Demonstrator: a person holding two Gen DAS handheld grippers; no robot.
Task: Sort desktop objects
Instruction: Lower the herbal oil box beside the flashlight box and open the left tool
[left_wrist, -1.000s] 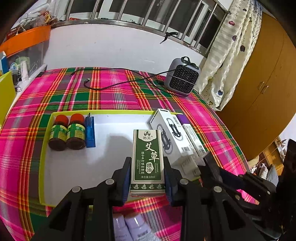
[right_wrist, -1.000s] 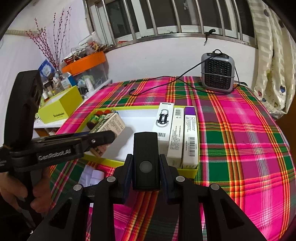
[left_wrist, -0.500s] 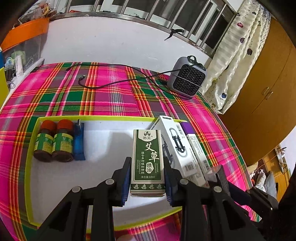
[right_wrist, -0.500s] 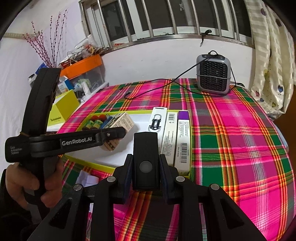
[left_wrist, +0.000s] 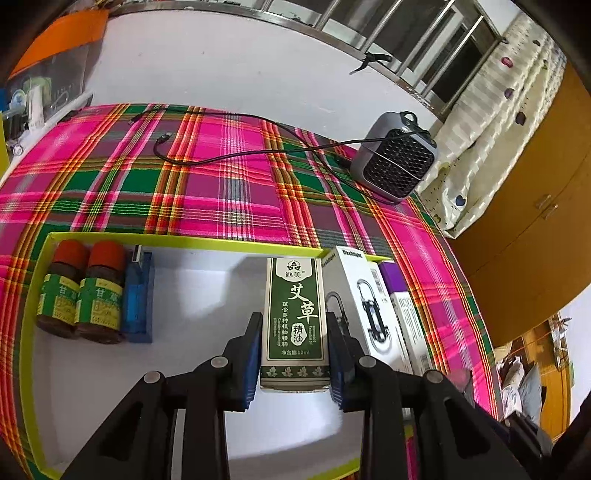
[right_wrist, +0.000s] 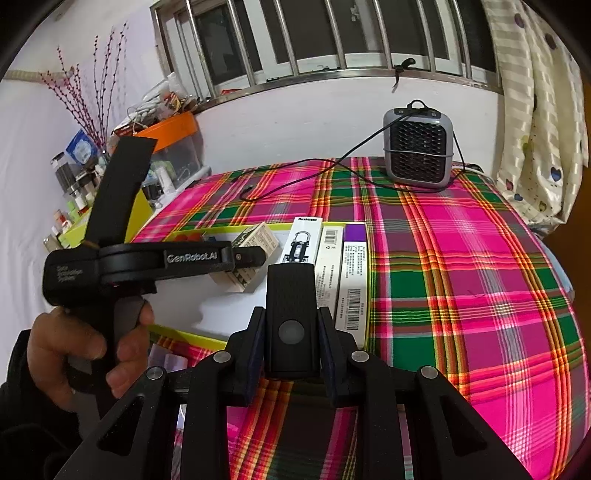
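My left gripper (left_wrist: 293, 354) is shut on a green and white oil box (left_wrist: 294, 317) and holds it over the white tray with a yellow-green rim (left_wrist: 184, 242), just left of a white carabiner box (left_wrist: 364, 306). The box also shows in the right wrist view (right_wrist: 255, 245), held by the left gripper (right_wrist: 240, 258). My right gripper (right_wrist: 291, 343) is shut on a black device with a round button (right_wrist: 291, 317), above the tablecloth at the tray's near edge. Two brown bottles with red caps (left_wrist: 83, 291) and a blue USB stick (left_wrist: 138, 291) lie at the tray's left.
A grey heater (right_wrist: 417, 147) with a black cable (left_wrist: 236, 155) stands at the table's back right. Further boxes (right_wrist: 347, 269) lie at the tray's right side. Small pale packets (right_wrist: 166, 360) lie on the plaid cloth before the tray. Cluttered shelves and an orange bin (right_wrist: 170, 129) are to the left.
My left gripper has carried the green box forward over the tray, closer to the carabiner box. My right gripper has moved slightly forward with the black device.
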